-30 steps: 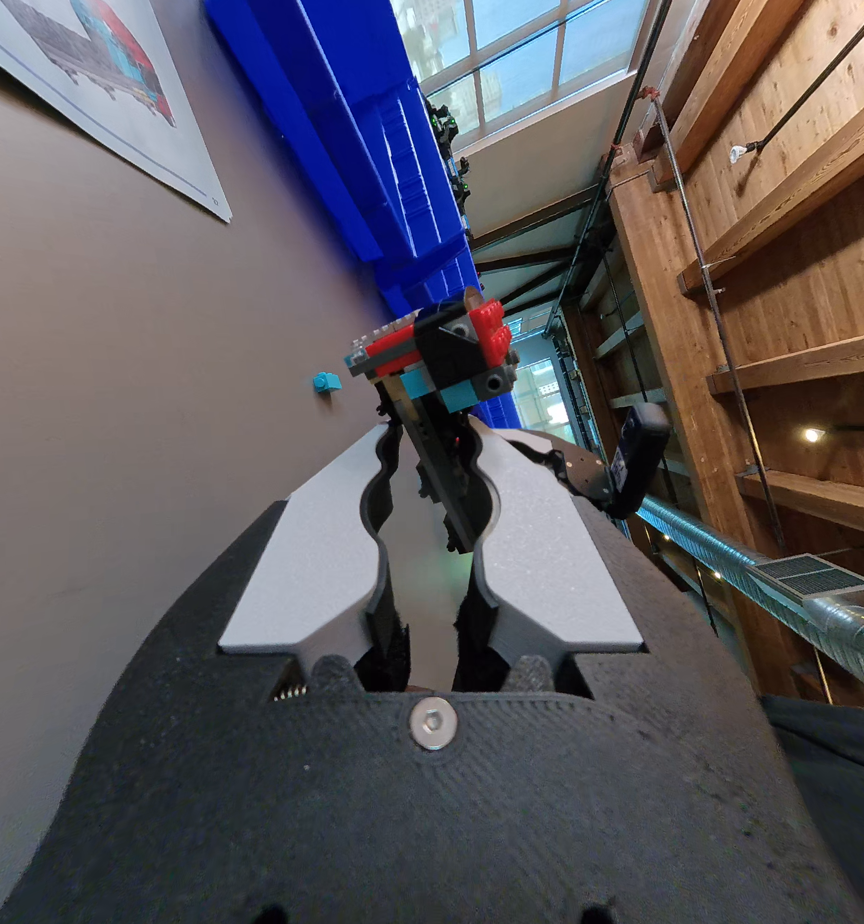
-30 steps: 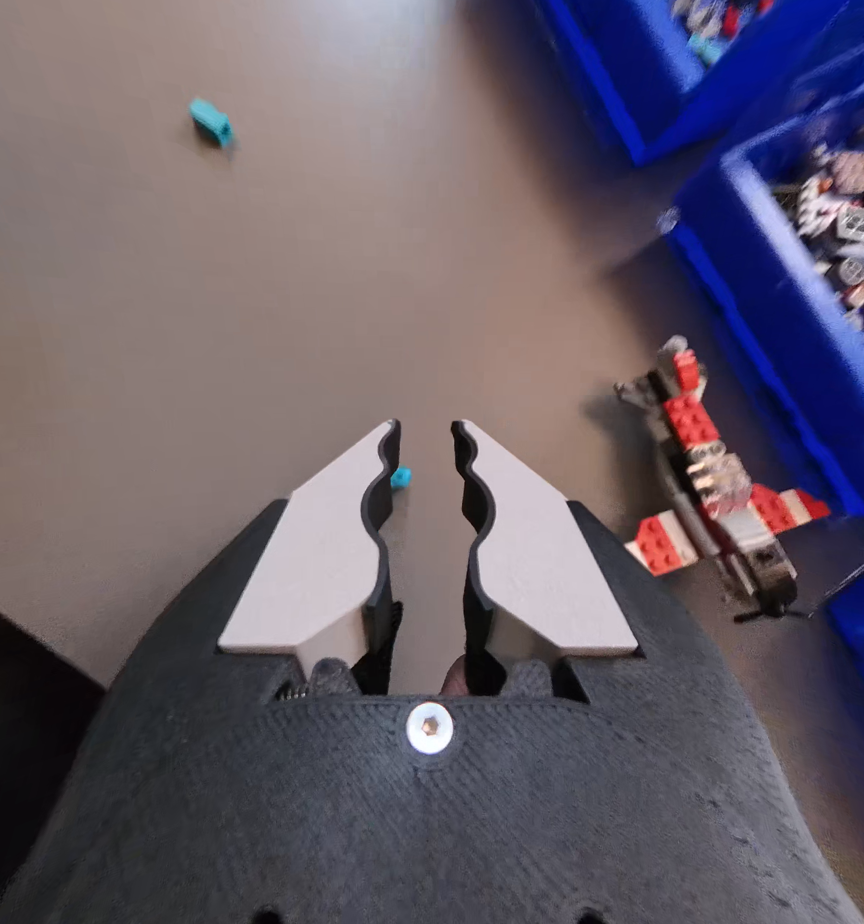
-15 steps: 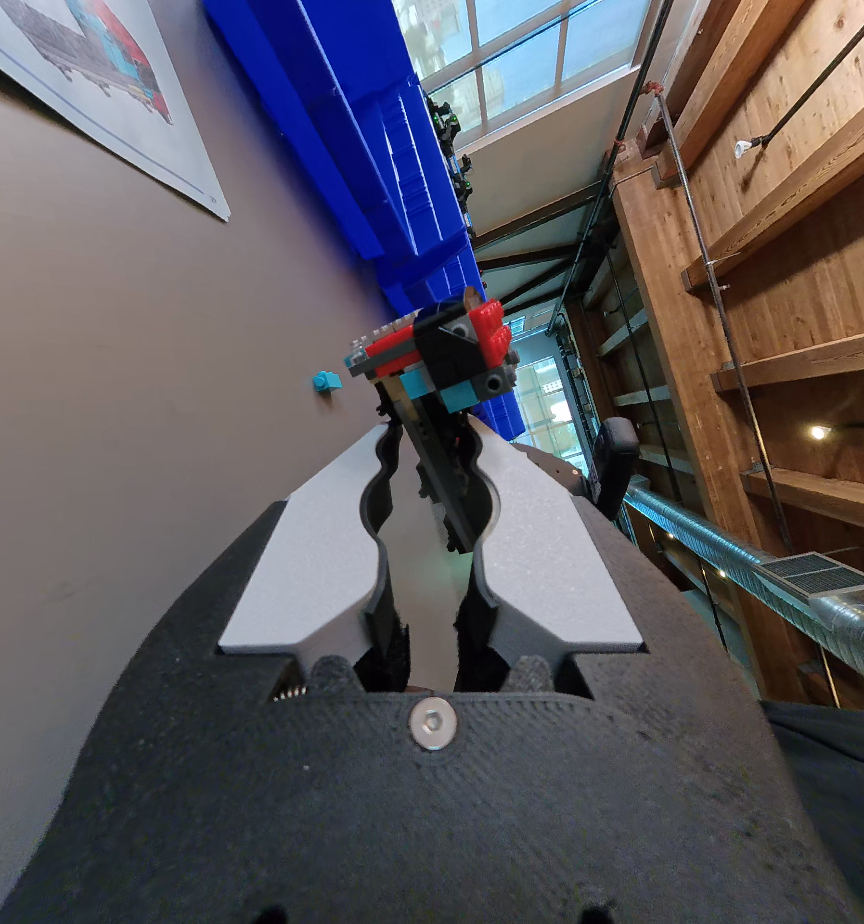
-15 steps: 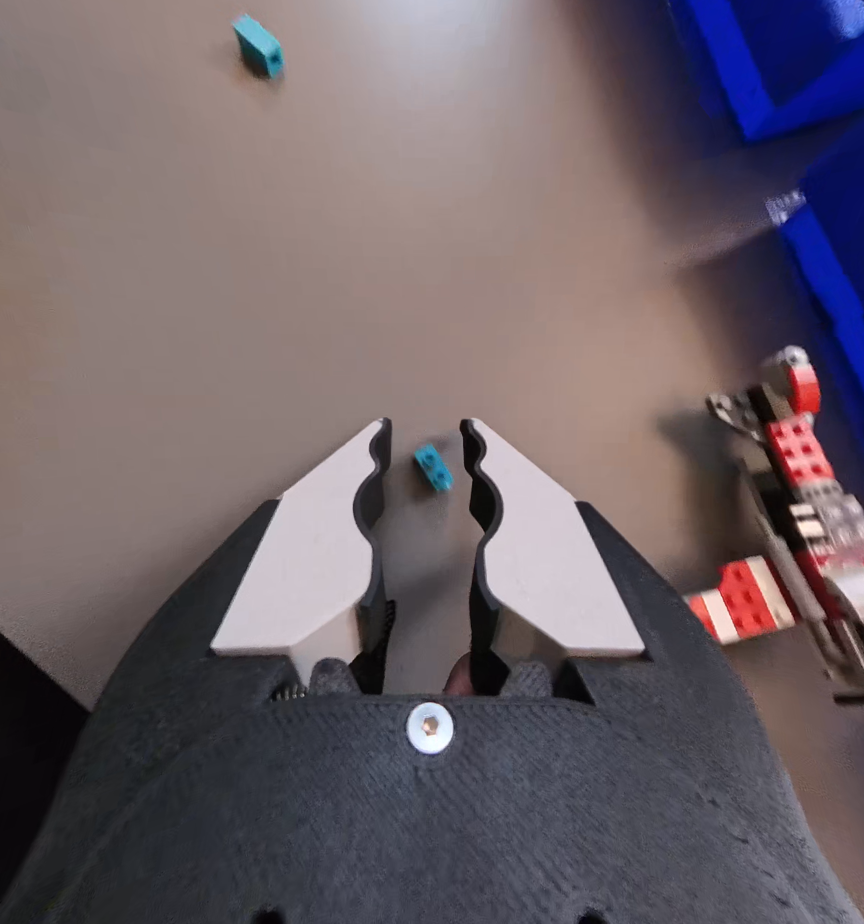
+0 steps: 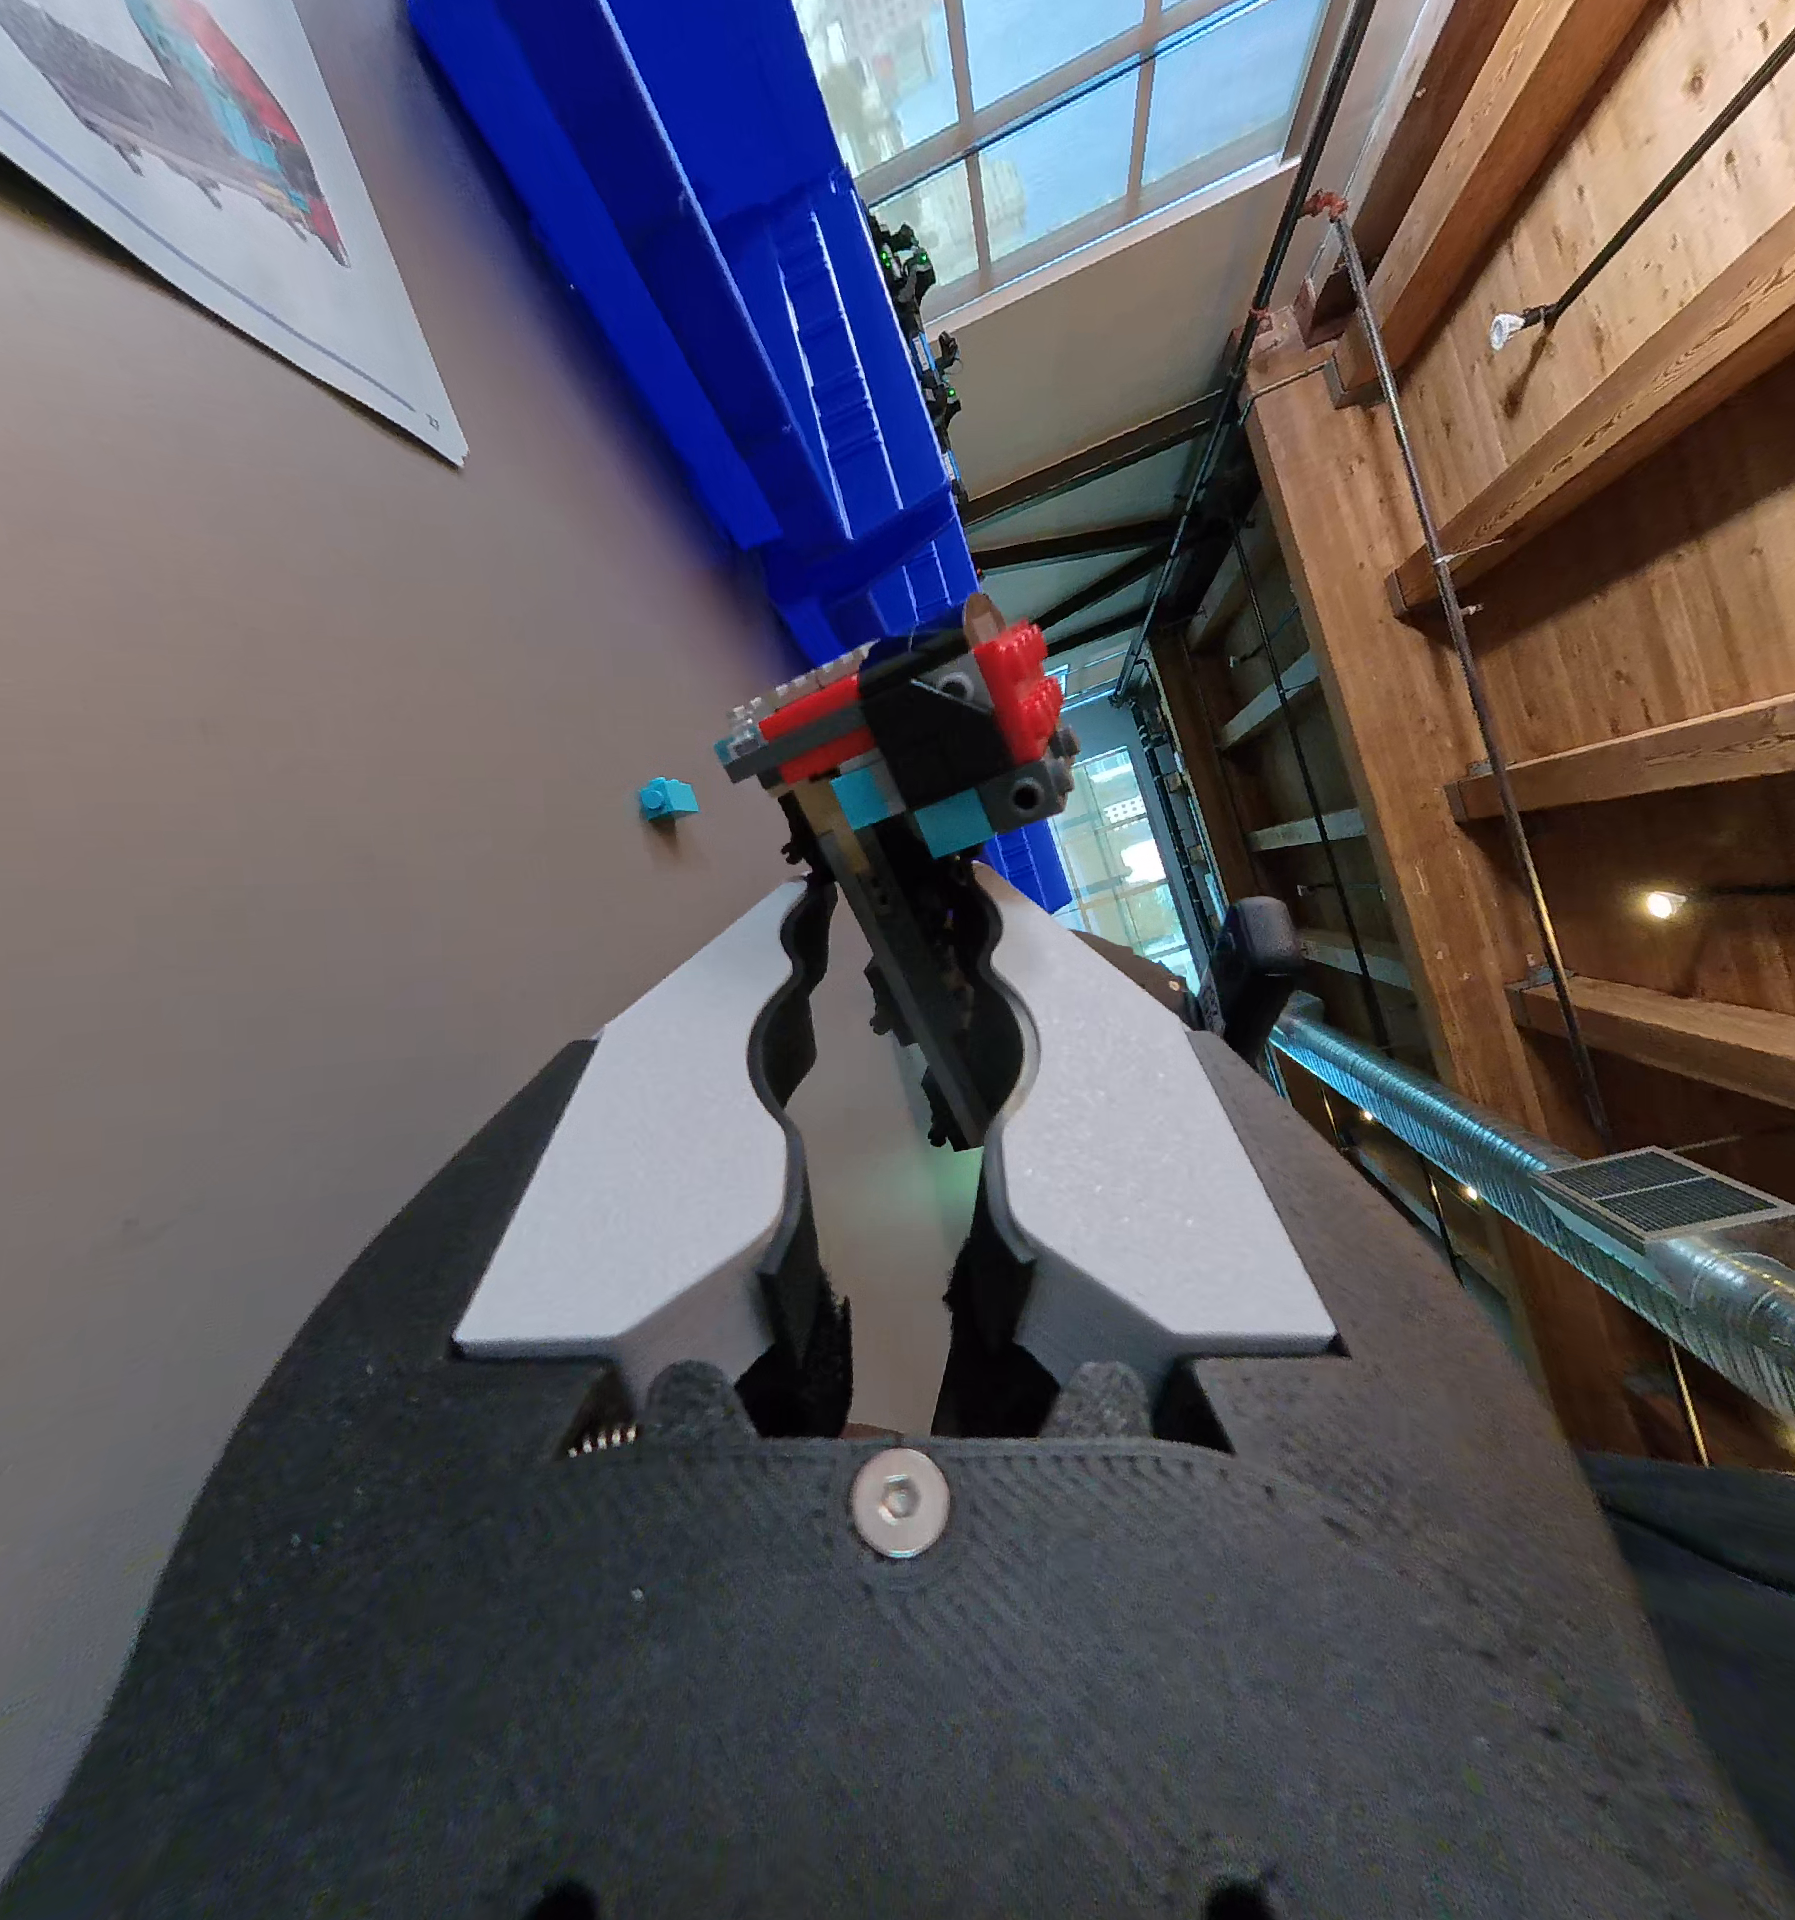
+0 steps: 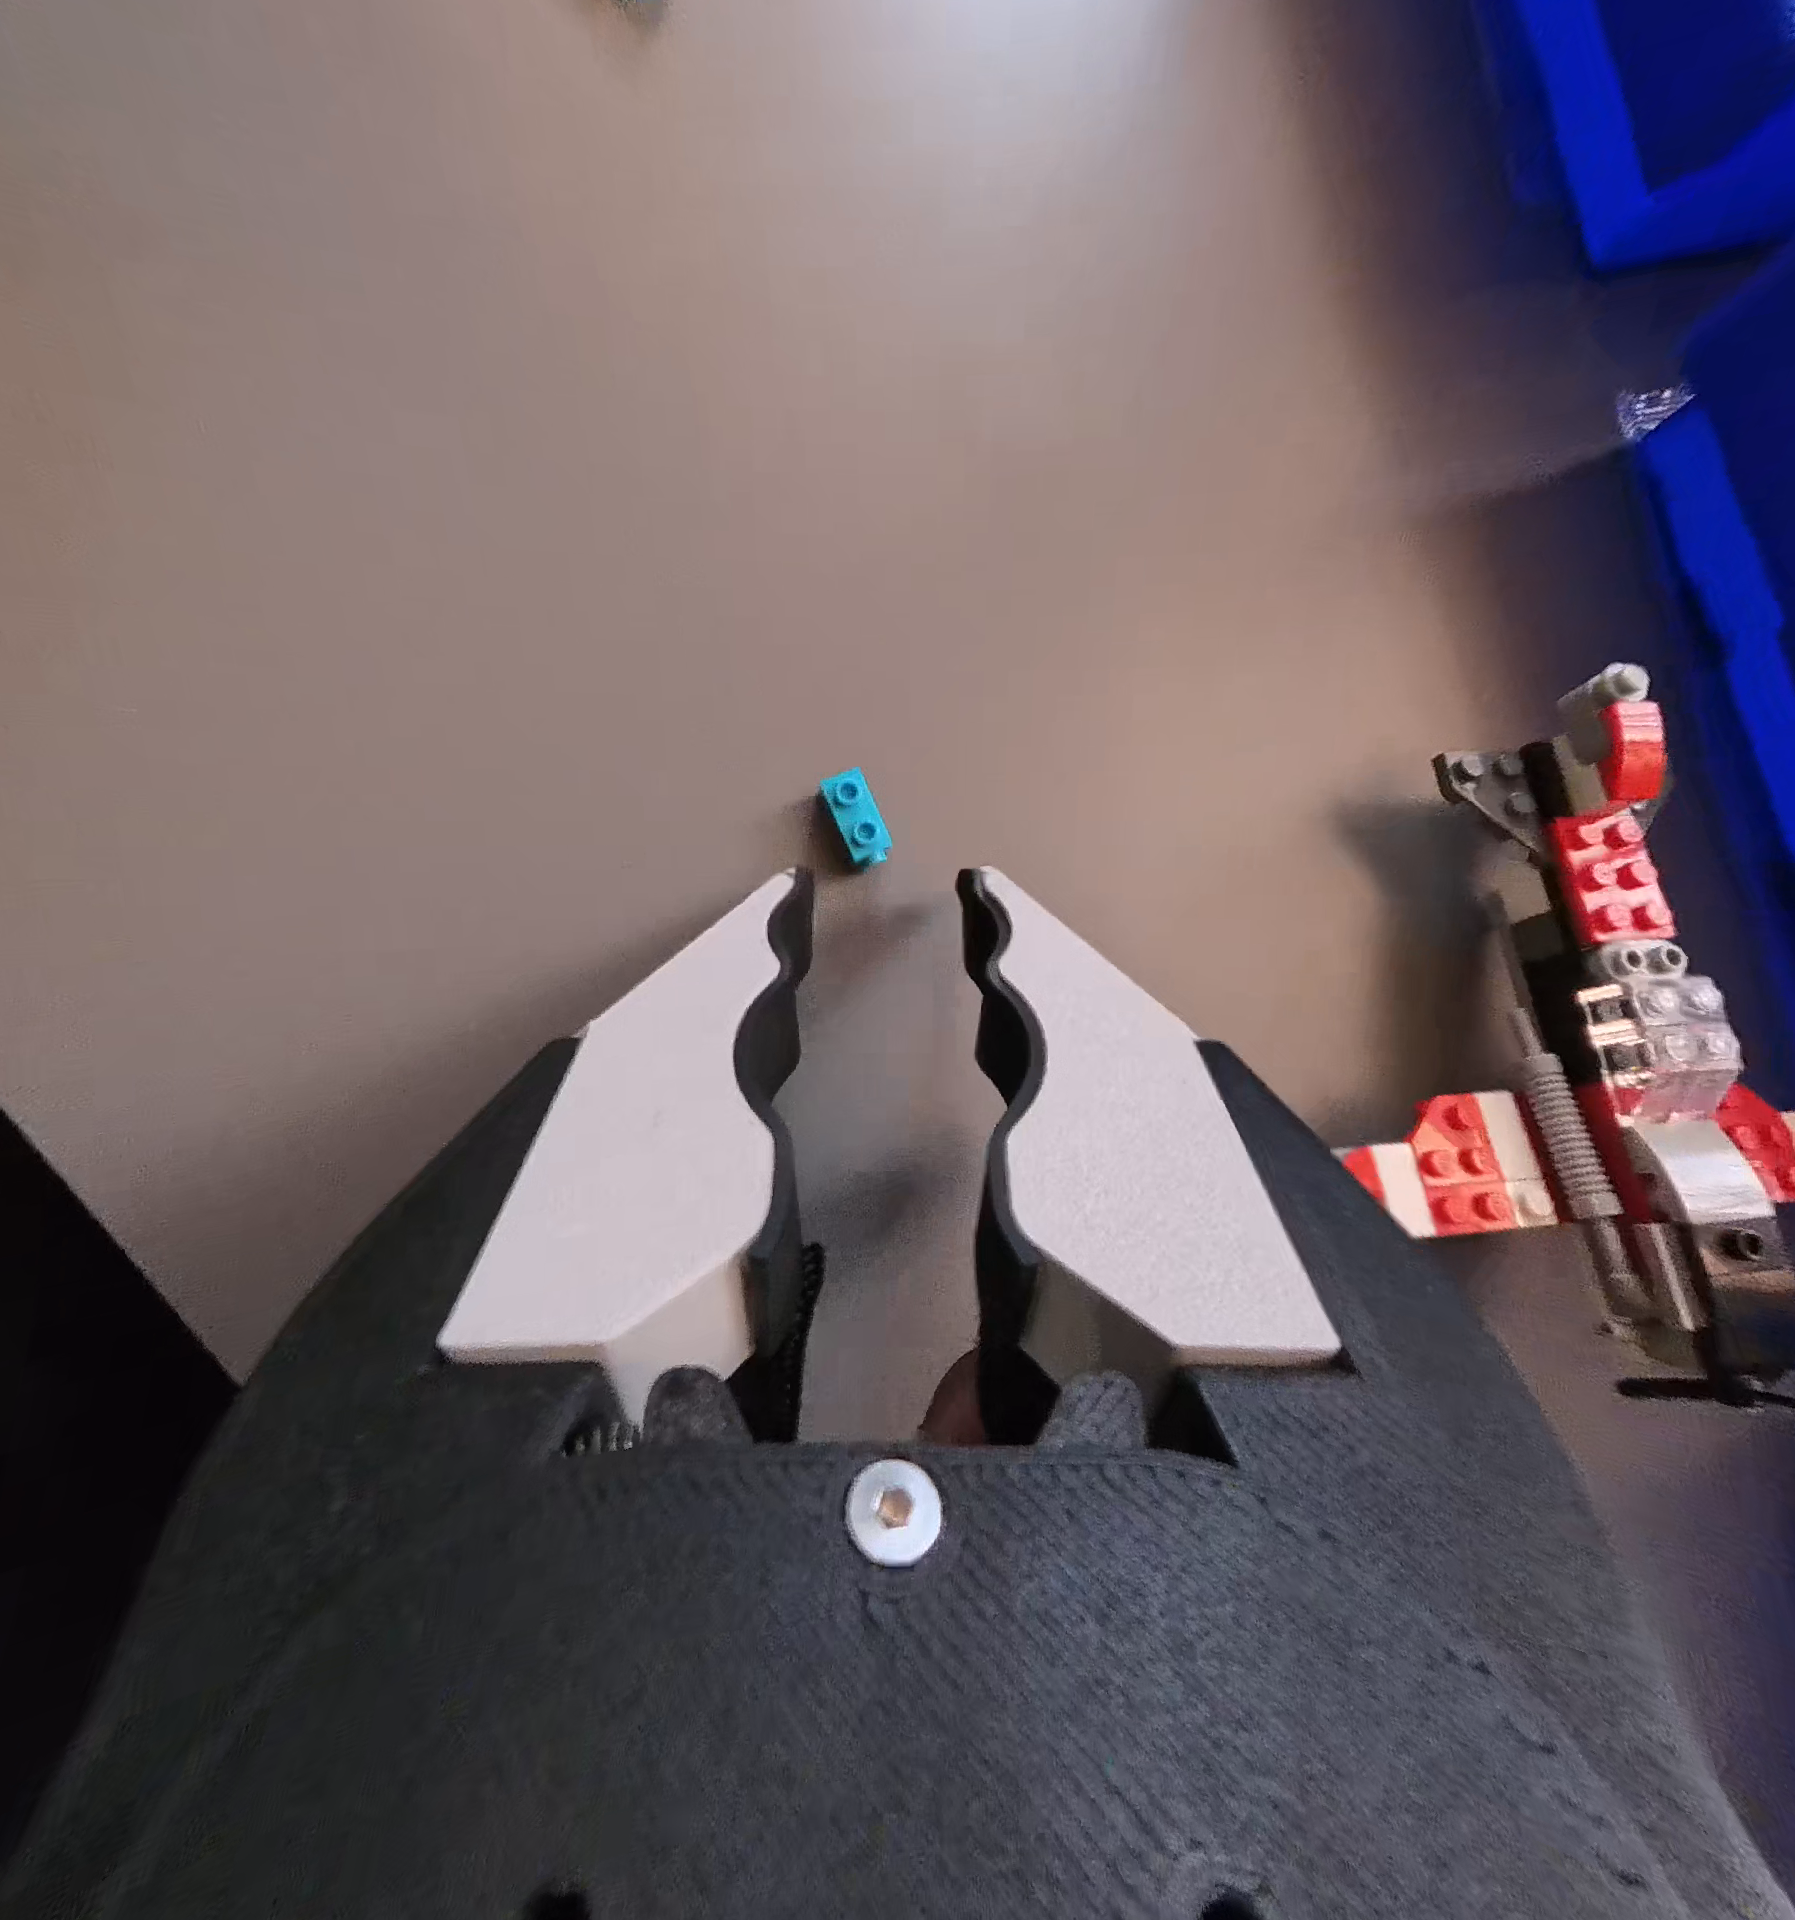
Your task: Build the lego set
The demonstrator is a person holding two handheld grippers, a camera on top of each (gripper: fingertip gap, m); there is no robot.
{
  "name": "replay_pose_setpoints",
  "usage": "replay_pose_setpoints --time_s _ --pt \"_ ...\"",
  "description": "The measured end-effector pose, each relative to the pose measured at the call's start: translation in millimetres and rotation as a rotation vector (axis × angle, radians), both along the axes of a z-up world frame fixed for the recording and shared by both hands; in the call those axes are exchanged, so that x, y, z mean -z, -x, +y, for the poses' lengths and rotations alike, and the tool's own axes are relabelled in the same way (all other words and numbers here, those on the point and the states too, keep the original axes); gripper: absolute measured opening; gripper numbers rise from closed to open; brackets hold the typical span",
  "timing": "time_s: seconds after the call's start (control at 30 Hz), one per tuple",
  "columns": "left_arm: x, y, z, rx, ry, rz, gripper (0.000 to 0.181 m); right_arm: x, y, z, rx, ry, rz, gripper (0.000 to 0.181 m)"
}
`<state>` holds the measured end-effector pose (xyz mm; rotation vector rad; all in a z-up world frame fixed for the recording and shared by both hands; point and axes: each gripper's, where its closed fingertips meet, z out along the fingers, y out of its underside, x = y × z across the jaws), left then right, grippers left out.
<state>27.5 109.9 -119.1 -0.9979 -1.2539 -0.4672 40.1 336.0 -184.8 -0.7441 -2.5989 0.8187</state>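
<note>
My left gripper point(image 5: 893, 883) is shut on a lego model point(image 5: 903, 727) of red, black, grey and teal bricks and holds it tilted beside the brown table point(image 5: 249, 831). A small teal brick point(image 5: 664, 802) lies on the table just left of the model's head. In the right wrist view that teal brick point(image 6: 855, 821) lies just beyond the tips of my right gripper point(image 6: 877, 883), which is open and empty above the table point(image 6: 560, 468). A red, white and grey lego model point(image 6: 1620, 1039) shows at the right edge; I cannot tell whether it is the held one.
Blue parts bins point(image 5: 727, 270) stand along the table's far side and also show in the right wrist view point(image 6: 1755, 312). A printed instruction sheet point(image 5: 197, 208) lies on the table. The table's edge point(image 6: 93, 1195) runs close at the lower left. The grippers' ends are close to 25 cm from one another.
The right gripper has shifted over the table: the teal brick went from beside the left finger to between the tips and now lies just beyond them. The left gripper has held still with its model.
</note>
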Motion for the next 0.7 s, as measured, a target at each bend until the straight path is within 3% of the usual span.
replay_pose_setpoints --time_s 0.17,0.4,0.57,0.7 --pt "1 0 1 -0.003 0.019 0.003 0.024 1 0 -11 -0.047 0.044 0.008 0.012" --pt "2 0 3 -0.005 0.039 0.007 0.024 -16 10 -17 -0.198 -0.161 0.09 0.009" --pt "2 0 3 -0.005 0.037 0.007 0.024 -25 29 -9 -0.415 -0.6 0.141 0.009" --pt "2 0 2 -0.008 0.037 0.009 0.024 -30 45 3 -0.613 -0.977 0.076 0.009"
